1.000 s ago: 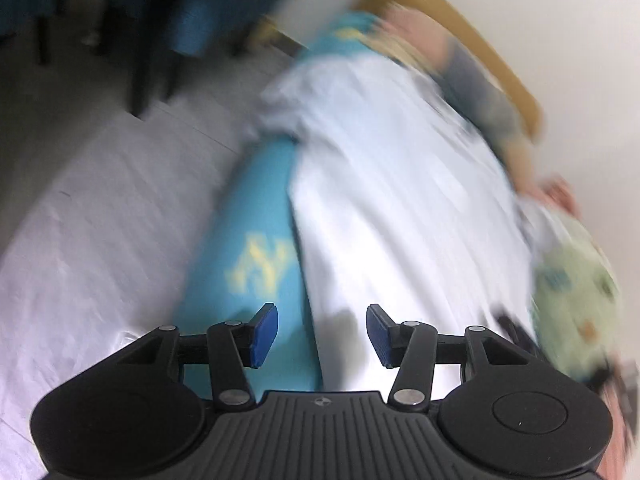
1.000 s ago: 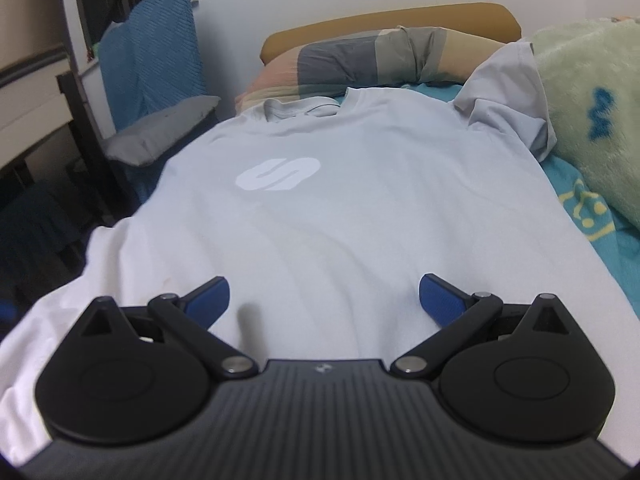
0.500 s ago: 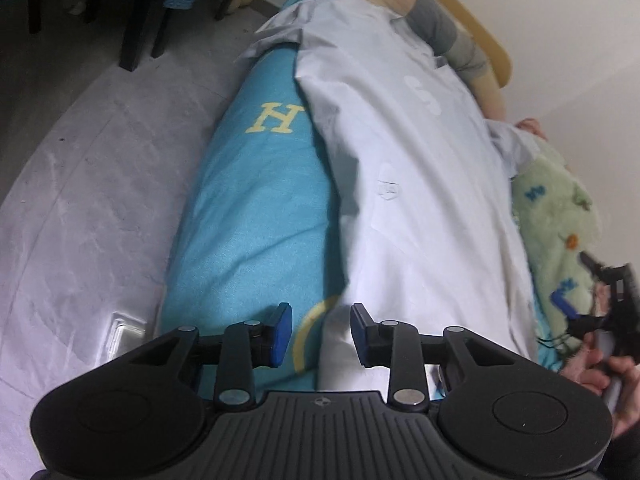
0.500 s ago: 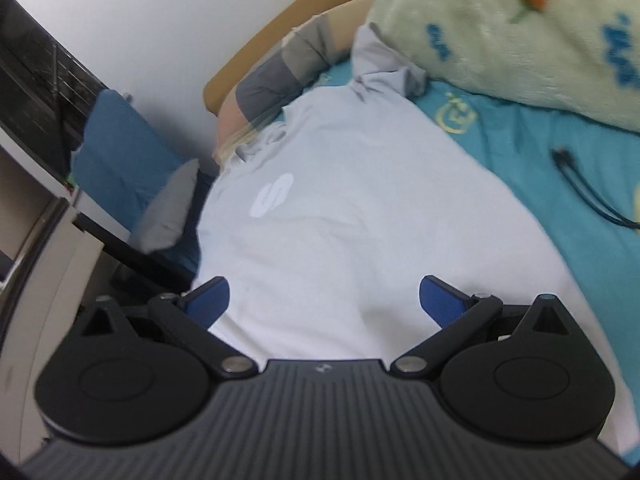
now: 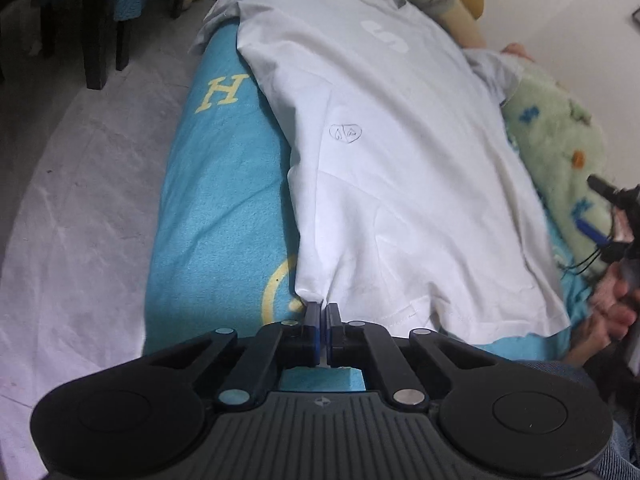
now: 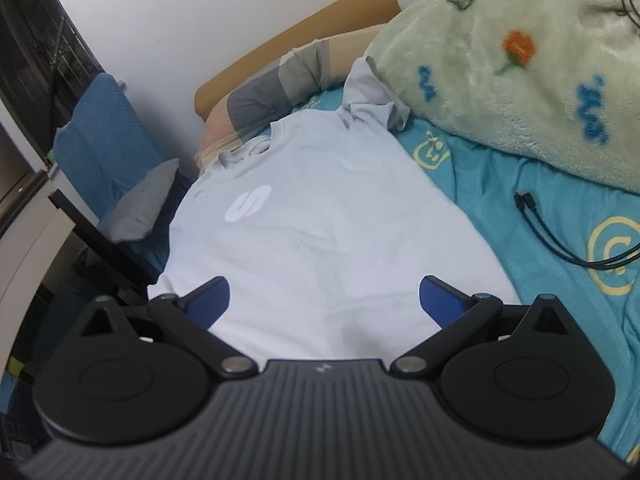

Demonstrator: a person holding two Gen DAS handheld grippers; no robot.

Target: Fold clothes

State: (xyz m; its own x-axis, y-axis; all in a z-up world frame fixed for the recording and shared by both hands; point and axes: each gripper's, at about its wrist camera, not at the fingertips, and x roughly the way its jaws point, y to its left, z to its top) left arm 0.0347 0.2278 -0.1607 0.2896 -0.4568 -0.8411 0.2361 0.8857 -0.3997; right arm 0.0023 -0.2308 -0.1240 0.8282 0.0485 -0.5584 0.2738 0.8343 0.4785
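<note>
A white T-shirt [image 5: 392, 152] with a pale logo lies spread flat on a bed with a teal sheet [image 5: 216, 200]. My left gripper [image 5: 321, 312] is shut on the shirt's near left hem corner at the bed's left side. My right gripper [image 6: 324, 292] is open and empty, hovering over the shirt [image 6: 304, 240] near its lower hem. The right gripper also shows at the far right of the left wrist view [image 5: 612, 216], held by a hand.
A green plush blanket [image 6: 520, 72] is heaped along the right of the bed, with a black cable [image 6: 560, 240] on the sheet beside it. A striped pillow [image 6: 288, 84] and a wooden headboard [image 6: 300, 36] lie at the far end. Dark chair legs [image 5: 96, 40] stand on the floor at left.
My left gripper closed on the shirt's hem corner at the bed's left side. My right gripper stayed open and tilted to look along the shirt.
</note>
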